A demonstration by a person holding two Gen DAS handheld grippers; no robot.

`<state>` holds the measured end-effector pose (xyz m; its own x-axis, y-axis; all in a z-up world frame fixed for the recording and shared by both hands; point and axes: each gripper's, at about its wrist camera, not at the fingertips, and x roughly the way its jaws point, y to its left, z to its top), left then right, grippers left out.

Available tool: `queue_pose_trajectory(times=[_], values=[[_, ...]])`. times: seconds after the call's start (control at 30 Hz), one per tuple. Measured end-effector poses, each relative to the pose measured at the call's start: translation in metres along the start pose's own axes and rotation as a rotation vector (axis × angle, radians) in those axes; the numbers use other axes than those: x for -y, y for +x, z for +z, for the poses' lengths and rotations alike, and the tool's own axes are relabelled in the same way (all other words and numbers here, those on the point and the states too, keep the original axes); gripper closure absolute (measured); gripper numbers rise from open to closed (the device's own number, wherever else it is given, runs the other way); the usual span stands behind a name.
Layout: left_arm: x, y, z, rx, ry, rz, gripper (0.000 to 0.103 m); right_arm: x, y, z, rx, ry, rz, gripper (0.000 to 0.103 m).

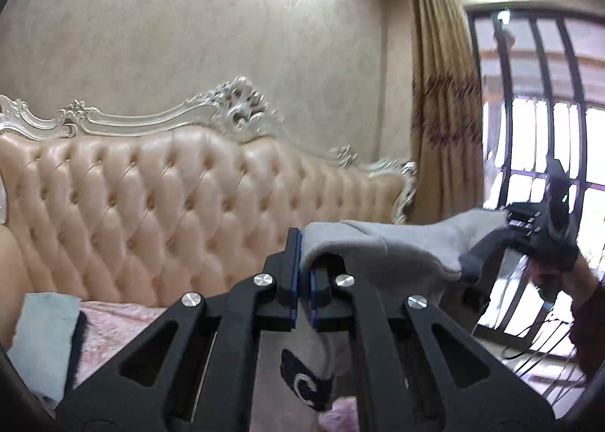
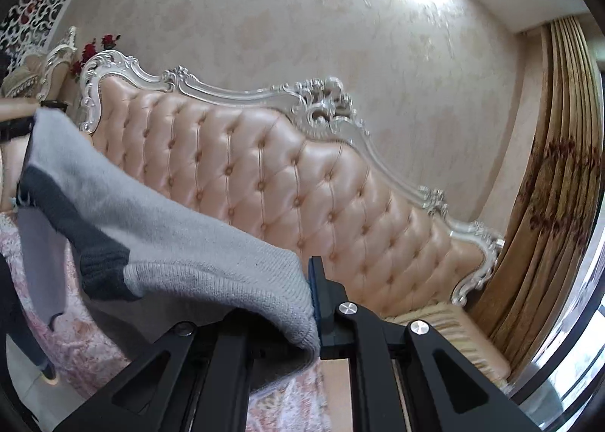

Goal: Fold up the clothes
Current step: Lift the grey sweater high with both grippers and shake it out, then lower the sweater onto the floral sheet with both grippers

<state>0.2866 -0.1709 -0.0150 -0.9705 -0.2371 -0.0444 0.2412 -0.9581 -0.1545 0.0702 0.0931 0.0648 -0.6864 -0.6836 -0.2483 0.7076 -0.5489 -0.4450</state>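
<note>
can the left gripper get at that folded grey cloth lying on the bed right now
Probably not yet: the left gripper is shut on the grey sweater, held up with the right gripper. The folded cloth itself lies unobstructed.

My left wrist camera looks out level along my left gripper (image 1: 302,262), close behind its fingers, facing the tufted headboard (image 1: 189,197), with the curtain (image 1: 442,110) and barred window (image 1: 540,122) at the right edge; my right wrist camera sits as near behind my right gripper (image 2: 315,303), tilted, facing the same headboard (image 2: 283,182) from further right; both views share that headboard, the pale wall, the curtain (image 2: 559,186) and the grey sweater (image 1: 378,243) (image 2: 170,235) between them.
</note>
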Motion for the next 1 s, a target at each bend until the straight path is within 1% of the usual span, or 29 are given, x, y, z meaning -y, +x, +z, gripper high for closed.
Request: queue_pose_trajectory(times=[0.07, 0.1, 0.17, 0.2, 0.27, 0.37, 0.5, 0.57, 0.63, 0.7, 0.73, 0.77, 0.8, 0.83, 0.87, 0.9, 0.93, 0.97, 1.0], values=[[-0.004, 0.007, 0.006, 0.005, 0.005, 0.005, 0.098, 0.001, -0.001, 0.006, 0.007, -0.01, -0.004, 0.095], [-0.008, 0.014, 0.006, -0.005, 0.004, 0.014, 0.098, 0.001, 0.001, 0.006, 0.008, -0.013, -0.006, 0.095], [-0.015, 0.032, 0.0, -0.043, 0.0, 0.029, 0.098, 0.0, 0.021, 0.003, -0.025, -0.013, 0.0, 0.095], [-0.018, 0.043, -0.005, -0.065, 0.002, 0.039, 0.098, -0.003, 0.037, -0.003, -0.052, -0.012, 0.007, 0.095], [-0.03, 0.076, -0.023, -0.137, 0.006, 0.077, 0.098, -0.009, 0.071, -0.017, -0.107, -0.009, 0.022, 0.095], [-0.05, 0.135, -0.063, -0.274, 0.019, 0.144, 0.098, -0.017, 0.139, -0.049, -0.224, 0.028, 0.071, 0.095], [-0.074, 0.217, -0.117, -0.437, 0.084, 0.232, 0.098, -0.038, 0.236, -0.1, -0.378, 0.054, 0.108, 0.095], [-0.092, 0.257, -0.141, -0.517, 0.061, 0.258, 0.098, -0.05, 0.285, -0.123, -0.449, 0.069, 0.13, 0.095], [-0.11, 0.295, -0.166, -0.592, 0.046, 0.306, 0.098, -0.062, 0.332, -0.146, -0.527, 0.082, 0.151, 0.095], [-0.127, 0.329, -0.197, -0.685, 0.041, 0.358, 0.097, -0.074, 0.378, -0.17, -0.611, 0.086, 0.162, 0.086], [-0.134, 0.343, -0.212, -0.733, 0.041, 0.386, 0.096, -0.076, 0.387, -0.181, -0.655, 0.129, 0.196, 0.075], [-0.14, 0.355, -0.226, -0.779, 0.039, 0.414, 0.095, -0.078, 0.396, -0.193, -0.699, 0.175, 0.233, 0.06], [-0.145, 0.364, -0.241, -0.821, 0.041, 0.439, 0.092, -0.081, 0.404, -0.204, -0.742, 0.222, 0.271, 0.053], [-0.148, 0.367, -0.252, -0.845, 0.048, 0.461, 0.088, -0.083, 0.413, -0.215, -0.785, 0.269, 0.308, 0.046], [-0.15, 0.367, -0.26, -0.853, 0.054, 0.484, 0.074, -0.085, 0.421, -0.226, -0.827, 0.316, 0.345, 0.042], [-0.152, 0.365, -0.266, -0.852, 0.049, 0.502, 0.052, -0.086, 0.416, -0.233, -0.834, 0.35, 0.356, 0.041], [-0.155, 0.359, -0.268, -0.84, 0.03, 0.513, 0.041, -0.086, 0.41, -0.235, -0.834, 0.36, 0.352, 0.04], [-0.156, 0.351, -0.268, -0.821, 0.011, 0.518, 0.029, -0.083, 0.398, -0.237, -0.828, 0.381, 0.33, 0.04], [-0.156, 0.34, -0.264, -0.796, -0.01, 0.514, 0.029, -0.078, 0.386, -0.237, -0.812, 0.423, 0.312, 0.039]])
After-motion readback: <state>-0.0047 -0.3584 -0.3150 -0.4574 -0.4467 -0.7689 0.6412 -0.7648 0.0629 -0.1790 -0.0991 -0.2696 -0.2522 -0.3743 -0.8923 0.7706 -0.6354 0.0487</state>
